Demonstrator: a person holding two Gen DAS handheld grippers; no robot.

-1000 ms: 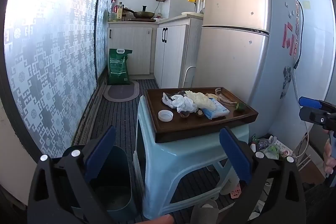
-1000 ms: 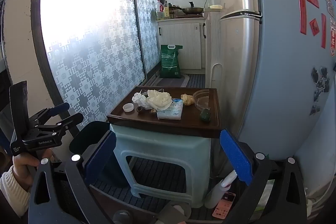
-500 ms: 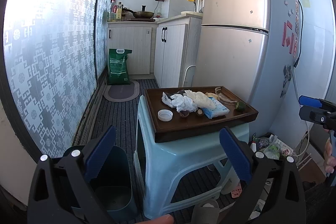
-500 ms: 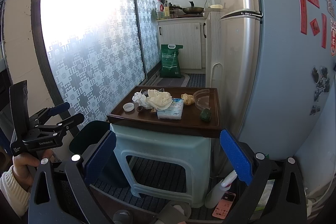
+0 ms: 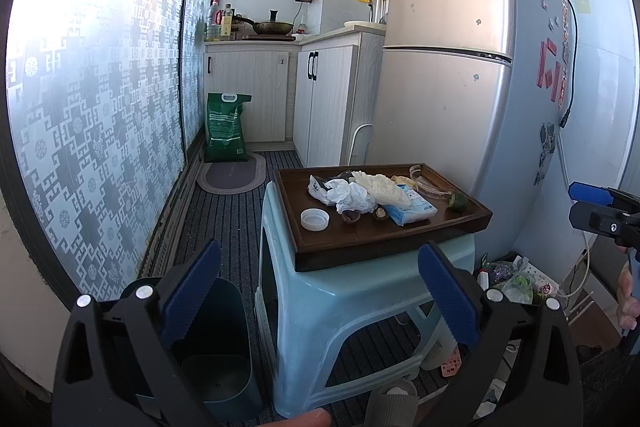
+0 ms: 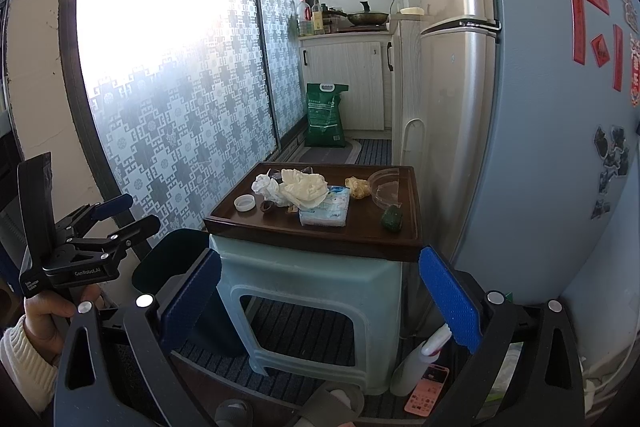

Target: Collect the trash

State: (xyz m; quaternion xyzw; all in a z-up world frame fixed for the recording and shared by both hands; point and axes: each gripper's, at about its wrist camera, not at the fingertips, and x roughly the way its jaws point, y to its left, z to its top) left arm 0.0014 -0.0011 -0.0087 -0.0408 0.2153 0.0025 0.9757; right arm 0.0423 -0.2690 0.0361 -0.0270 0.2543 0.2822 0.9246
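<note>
A dark wooden tray (image 5: 360, 247) (image 6: 352, 239) sits on a pale blue plastic stool (image 5: 360, 291) (image 6: 312, 279). On it lie crumpled white tissue (image 5: 352, 195) (image 6: 266, 185), a cabbage leaf (image 5: 384, 187) (image 6: 304, 187), a blue-white wipes pack (image 5: 412, 209) (image 6: 326, 211), a white cap (image 5: 315, 219) (image 6: 245, 203), nut shells (image 5: 352, 217), a clear plastic lid (image 6: 386, 187) and a green lump (image 5: 457, 201) (image 6: 392, 218). A dark green bin (image 5: 216, 347) (image 6: 176, 259) stands left of the stool. My left gripper (image 5: 320, 299) and right gripper (image 6: 318, 301) are open and empty, short of the stool.
A silver fridge (image 5: 460, 67) stands right behind the stool. A patterned glass door (image 5: 100, 87) runs along the left. A green bag (image 5: 224, 131) and a mat (image 5: 232, 177) lie on the floor beyond. Bottles, bags and a power strip (image 5: 516, 279) clutter the floor at right.
</note>
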